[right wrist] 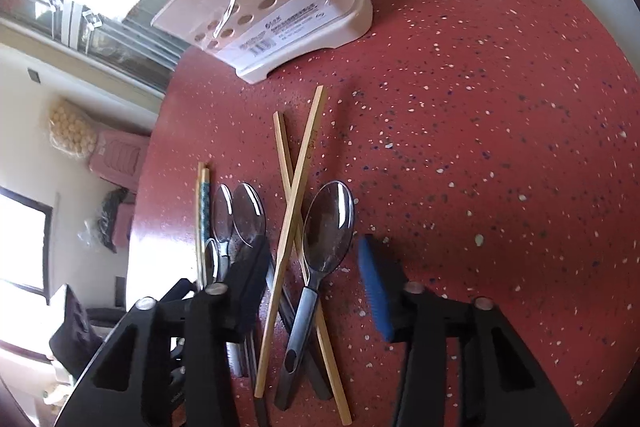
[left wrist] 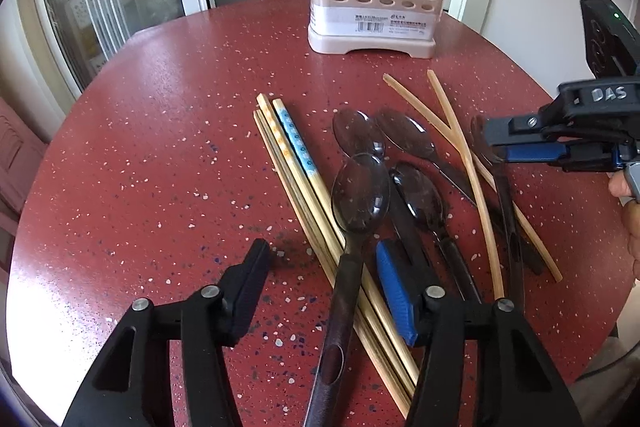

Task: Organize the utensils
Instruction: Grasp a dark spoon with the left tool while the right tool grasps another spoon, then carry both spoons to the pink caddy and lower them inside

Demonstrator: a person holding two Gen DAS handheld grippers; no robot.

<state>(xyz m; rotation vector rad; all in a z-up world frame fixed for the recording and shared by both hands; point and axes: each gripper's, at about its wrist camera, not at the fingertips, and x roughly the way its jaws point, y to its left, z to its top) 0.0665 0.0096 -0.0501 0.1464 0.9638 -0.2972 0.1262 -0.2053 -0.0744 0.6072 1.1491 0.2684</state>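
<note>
- Nearest your left gripper (left wrist: 324, 291), a dark spoon (left wrist: 352, 227) lies between the two fingers, its handle running back under the camera and its bowl pointing straight ahead. The jaws stand wide and hold nothing.
- That spoon's long axis runs almost along the line of the fingers, so I judge a close here would catch the handle across its width, which is what you want.
- Under the handle a bundle of chopsticks (left wrist: 304, 183) crosses at a slant, from ahead-left to back-right beneath the blue finger pad (left wrist: 394, 297). Closing low could take a stick along with the spoon.
- Your right gripper (right wrist: 316, 275) is also spread wide and empty. Between its fingers lie another spoon (right wrist: 326, 227), bowl ahead, and two crossed chopsticks (right wrist: 294, 211) lying over its handle.
- The left gripper's spoon lies on top of its sticks, so it looks the cleaner first pick.
- The utensil holder (left wrist: 376, 7) stands straight ahead of the left gripper, well beyond the pile on the red table (left wrist: 160, 147); whether its slots are free cannot be told from here.
</note>
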